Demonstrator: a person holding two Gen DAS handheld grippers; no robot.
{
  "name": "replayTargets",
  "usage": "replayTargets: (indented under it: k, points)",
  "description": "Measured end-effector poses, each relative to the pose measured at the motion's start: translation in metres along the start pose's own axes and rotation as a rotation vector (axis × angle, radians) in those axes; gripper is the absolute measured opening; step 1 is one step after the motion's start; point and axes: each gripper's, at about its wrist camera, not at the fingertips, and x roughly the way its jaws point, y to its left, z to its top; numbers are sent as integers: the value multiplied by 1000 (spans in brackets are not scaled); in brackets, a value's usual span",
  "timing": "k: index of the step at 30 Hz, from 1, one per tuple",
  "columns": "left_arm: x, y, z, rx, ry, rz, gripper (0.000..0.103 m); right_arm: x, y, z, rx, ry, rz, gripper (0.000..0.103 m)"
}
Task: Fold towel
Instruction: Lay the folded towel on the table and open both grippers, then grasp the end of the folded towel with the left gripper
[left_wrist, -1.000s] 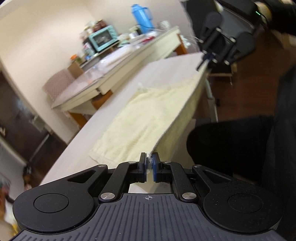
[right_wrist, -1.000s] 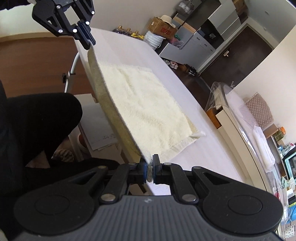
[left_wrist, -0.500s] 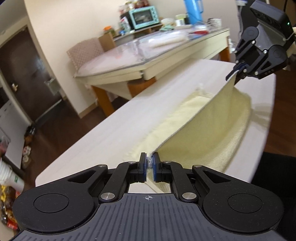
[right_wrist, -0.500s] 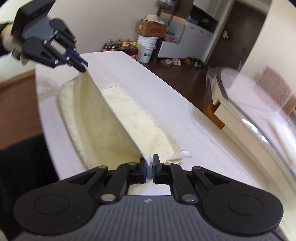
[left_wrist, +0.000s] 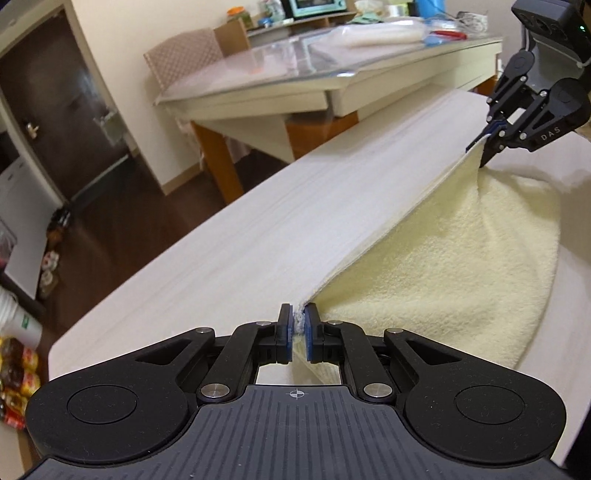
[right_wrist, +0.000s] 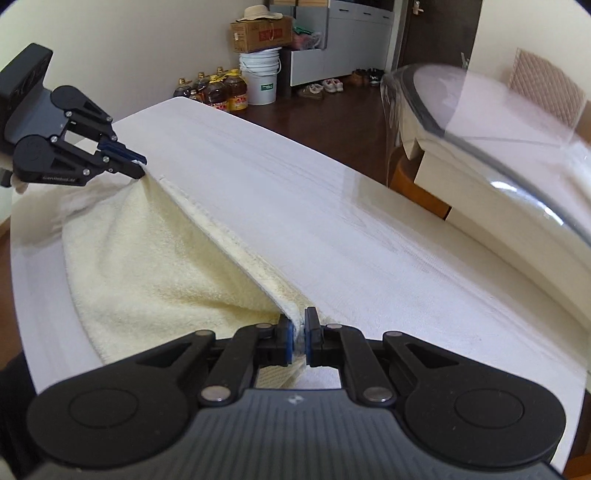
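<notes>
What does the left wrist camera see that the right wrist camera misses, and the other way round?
Only the left wrist view shows the teal toaster oven and blue jug on the far glass-topped table. Only the right wrist view shows the oil bottles, white bucket and cardboard box on the floor. Both show the yellow towel on the white table, with the left gripper and right gripper each pinching a corner.

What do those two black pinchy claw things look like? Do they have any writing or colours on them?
Both are matte black plastic. The left gripper has blue finger pads, silver bolts, two round discs and a ribbed body with a small crosshair mark. The right gripper is built the same, with a small logo; seen from the left camera it shows "DAS" lettering, a grey block and a green light.
</notes>
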Motion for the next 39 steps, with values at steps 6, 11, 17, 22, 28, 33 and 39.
replayTargets:
  k: [6,11,17,22,28,33,39]
  points:
    - [5,7,-6,-24,3,13,13,3,-11,-5,84,-39,20,18]
    - [7,10,-6,-28,-2,39,32,-2,-16,-11,130,-70,-11,30]
    - [2,22,-10,-64,-23,93,39,-17,-8,-21,141,-128,-137,32]
    - [-5,35,-13,-69,-49,40,40,-40,29,-29,120,-215,-59,40]
    - [1,35,-5,-6,-55,-59,39,-47,86,-40,68,-261,33,47]
    - [14,33,3,61,-37,-118,39,-39,122,-49,16,-285,11,48]
    - [27,40,9,21,9,-187,28,-38,141,-54,-9,-288,10,48]
